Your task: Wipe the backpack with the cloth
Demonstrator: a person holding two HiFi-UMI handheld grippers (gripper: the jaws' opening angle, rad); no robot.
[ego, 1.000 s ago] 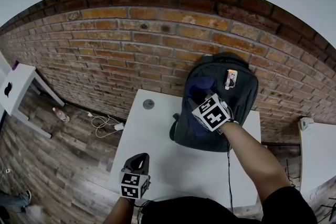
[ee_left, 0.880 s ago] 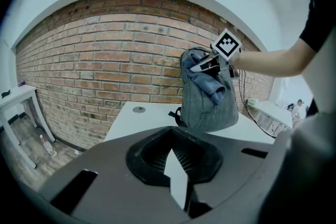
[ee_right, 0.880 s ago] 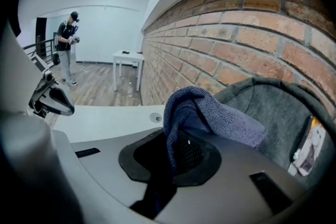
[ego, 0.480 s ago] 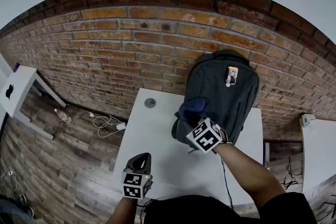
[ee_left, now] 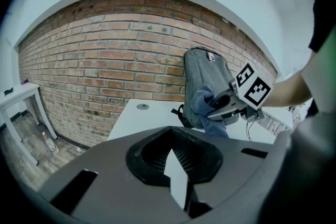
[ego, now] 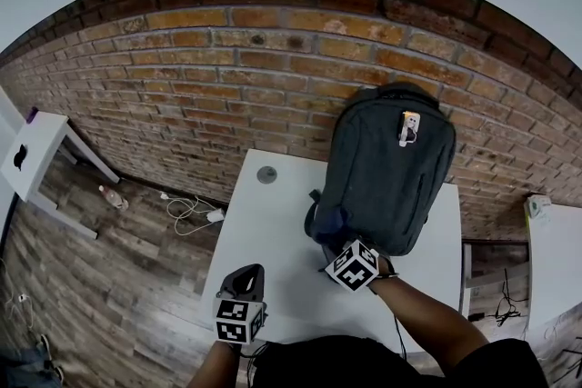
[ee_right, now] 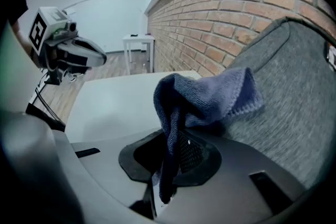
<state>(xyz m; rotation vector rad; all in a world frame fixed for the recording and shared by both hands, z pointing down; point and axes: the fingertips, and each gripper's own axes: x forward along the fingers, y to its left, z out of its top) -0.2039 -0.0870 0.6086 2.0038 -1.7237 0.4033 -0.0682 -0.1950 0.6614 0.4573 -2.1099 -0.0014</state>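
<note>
- Gripping the blue cloth (ee_right: 210, 97), the right gripper (ego: 335, 236) had its fingers clenched on a bunched fold of it, and the rest spilled forward past them.
- The cloth was pressed against the grey backpack (ego: 386, 164), low on its front face, at the corner on the person's left.
- The backpack stood upright at the far side of the white worktop (ego: 273, 232), its back against the brick wall (ego: 227, 86).
- A small white tag (ego: 409, 127) hung near the top of the backpack's front.
- The left gripper (ego: 244, 275) hovered well apart from the backpack, to its left and nearer the person, above the worktop's near edge.
- Its fingers were drawn together, with only a thin sliver of worktop showing between them; they grasped nothing and touched nothing.
- A round grey grommet (ego: 266, 174) sat in the worktop just left of the backpack, near the wall.
</note>
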